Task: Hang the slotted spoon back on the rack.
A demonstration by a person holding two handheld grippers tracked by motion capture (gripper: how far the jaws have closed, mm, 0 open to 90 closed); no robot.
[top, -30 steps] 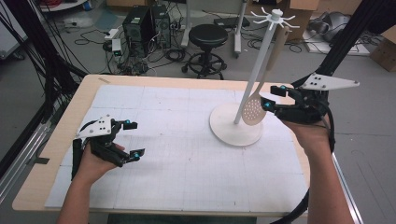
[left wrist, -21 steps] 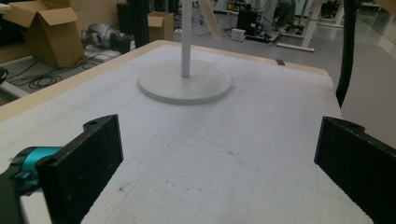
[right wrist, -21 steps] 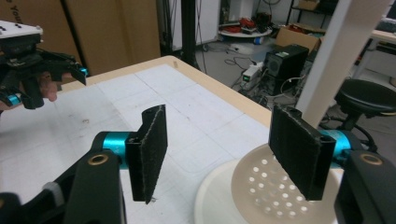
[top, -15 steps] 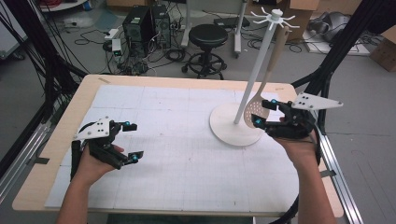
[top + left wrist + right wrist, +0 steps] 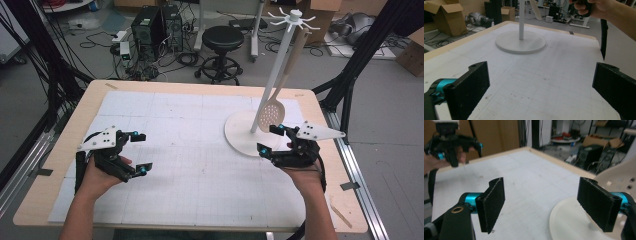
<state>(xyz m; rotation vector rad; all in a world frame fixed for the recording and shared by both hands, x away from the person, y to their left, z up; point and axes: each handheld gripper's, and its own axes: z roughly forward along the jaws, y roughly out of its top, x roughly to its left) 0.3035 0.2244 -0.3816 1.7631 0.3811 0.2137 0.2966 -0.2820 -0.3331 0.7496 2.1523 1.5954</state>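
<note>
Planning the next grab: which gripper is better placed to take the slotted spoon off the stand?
Right. The right gripper is open just below the hanging slotted spoon; the left gripper sits far across the table.

- High view: even, diffuse overhead light; the table (image 5: 200, 165) reads bright with no glare, and only a faint shadow lies beside the stand base (image 5: 245, 135).
- Slightly soft overall; small detail is blocky.
- Left gripper view: near jaws blurred, background boxes soft.
- Right gripper view: dimmer, warmer; the spoon (image 5: 621, 182) at the right edge is washed out and out of focus.
</note>
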